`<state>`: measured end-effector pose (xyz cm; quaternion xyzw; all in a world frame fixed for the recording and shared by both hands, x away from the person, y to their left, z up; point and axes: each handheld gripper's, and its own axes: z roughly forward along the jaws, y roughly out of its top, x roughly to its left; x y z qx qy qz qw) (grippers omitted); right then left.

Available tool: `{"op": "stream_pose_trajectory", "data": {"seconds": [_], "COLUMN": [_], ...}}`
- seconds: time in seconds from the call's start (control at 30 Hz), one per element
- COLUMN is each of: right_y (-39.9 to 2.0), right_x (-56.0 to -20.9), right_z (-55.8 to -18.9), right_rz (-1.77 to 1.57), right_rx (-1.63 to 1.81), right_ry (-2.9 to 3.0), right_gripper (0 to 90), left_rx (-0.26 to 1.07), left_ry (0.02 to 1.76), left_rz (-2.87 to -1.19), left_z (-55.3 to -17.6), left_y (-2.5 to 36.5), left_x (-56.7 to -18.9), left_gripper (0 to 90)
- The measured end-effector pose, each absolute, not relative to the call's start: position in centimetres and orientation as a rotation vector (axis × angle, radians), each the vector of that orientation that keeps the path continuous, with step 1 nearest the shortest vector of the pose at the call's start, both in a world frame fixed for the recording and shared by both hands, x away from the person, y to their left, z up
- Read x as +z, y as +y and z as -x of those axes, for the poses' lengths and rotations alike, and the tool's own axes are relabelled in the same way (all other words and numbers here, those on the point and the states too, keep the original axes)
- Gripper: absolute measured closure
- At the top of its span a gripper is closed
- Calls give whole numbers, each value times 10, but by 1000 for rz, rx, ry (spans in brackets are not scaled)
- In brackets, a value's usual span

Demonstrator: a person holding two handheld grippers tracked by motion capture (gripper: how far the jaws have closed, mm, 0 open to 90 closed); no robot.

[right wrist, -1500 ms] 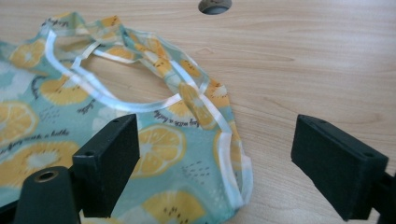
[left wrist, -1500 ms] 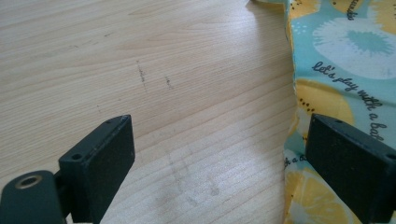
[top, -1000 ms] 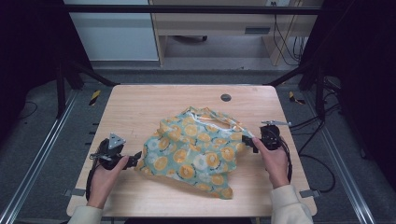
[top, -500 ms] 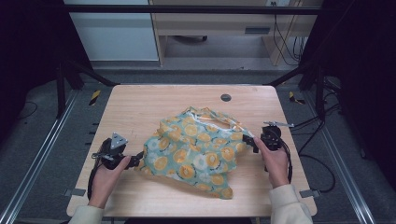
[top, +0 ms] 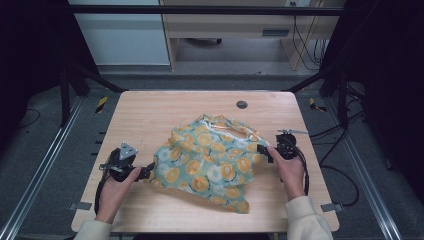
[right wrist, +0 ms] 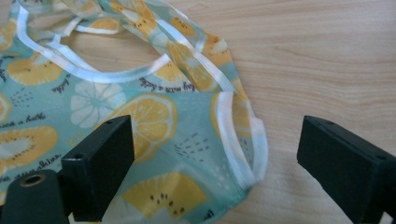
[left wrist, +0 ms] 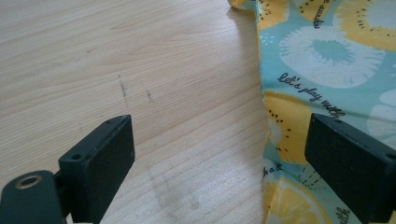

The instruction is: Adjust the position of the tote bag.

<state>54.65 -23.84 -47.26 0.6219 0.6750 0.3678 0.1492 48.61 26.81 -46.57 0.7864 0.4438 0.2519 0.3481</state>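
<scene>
Crumpled teal cloth garment with yellow citrus print and white trim (top: 212, 162) lying between both claws, left gripper (top: 148, 171) released astride its edge, right gripper (top: 265, 152) released around its trimmed corner, smooth pale wooden table (top: 150, 120) beneath.

Left tongs (top: 149, 169) and right tongs (top: 264, 152) flank the cloth (top: 210, 160).

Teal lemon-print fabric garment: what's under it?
The teal lemon-print fabric garment lies crumpled on the light wooden table; bare wood shows through its white-trimmed opening. Anything beneath the rest is hidden.
</scene>
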Motion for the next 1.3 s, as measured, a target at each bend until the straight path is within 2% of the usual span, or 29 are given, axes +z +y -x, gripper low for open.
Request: {"op": "stream_pose_trajectory", "data": {"seconds": [0.17, 0.2, 0.23, 0.27, 0.3, 0.33, 0.37, 0.4, 0.43, 0.53, 0.57, 0.8, 0.97, 1.3], "right_y": [-237, -236, -234, -234, -229, -228, -226, -226, -222, -219, -218, -214, -209, -208], "right_x": [-479, -480, -480, -480, -480, -479, -479, -479, -478, -476, -474, -458, -447, -446], "right_z": [-542, -543, -544, -544, -545, -545, -544, -544, -544, -542, -542, -539, -540, -540], "right_rz": [-1834, -1841, -1834, -1834, -1829, -1812, -1796, -1796, -1747, -1703, -1680, -1537, -1444, -1427], "right_rx": [1094, 1099, 1106, 1106, 1117, 1122, 1125, 1125, 1125, 1151, 1156, 1160, 1142, 1140], "right_ry": [1948, 1956, 1963, 1963, 1979, 1991, 2000, 2000, 2022, 2047, 2054, 2037, 2046, 2060], "right_gripper": [126, 151, 218, 218, 373, 475, 545, 545, 715, 868, 891, 900, 900, 900], "left_rx": [641, 635, 629, 629, 616, 614, 614, 603, 600, 603, 603, 608, 611, 479], "left_ry": [1145, 1143, 1142, 1142, 1134, 1131, 1131, 1123, 1112, 1102, 1083, 1039, 1013, 1115], "left_rz": [-2025, -2021, -2013, -2013, -2010, -2001, -2001, -1996, -1986, -1989, -1993, -1982, -2028, -2071], "left_z": [-486, -485, -485, -485, -485, -485, -485, -486, -486, -487, -488, -502, -531, -582], "left_y": [267, 267, 266, 266, 264, 262, 262, 259, 256, 251, 246, 232, 212, 181], "left_x": [-464, -463, -463, -463, -462, -462, -462, -460, -457, -453, -448, -417, -385, -385], "left_gripper": [87, 87, 87, 87, 88, 89, 93, 93, 98, 100, 101, 108, 110, 124]}}
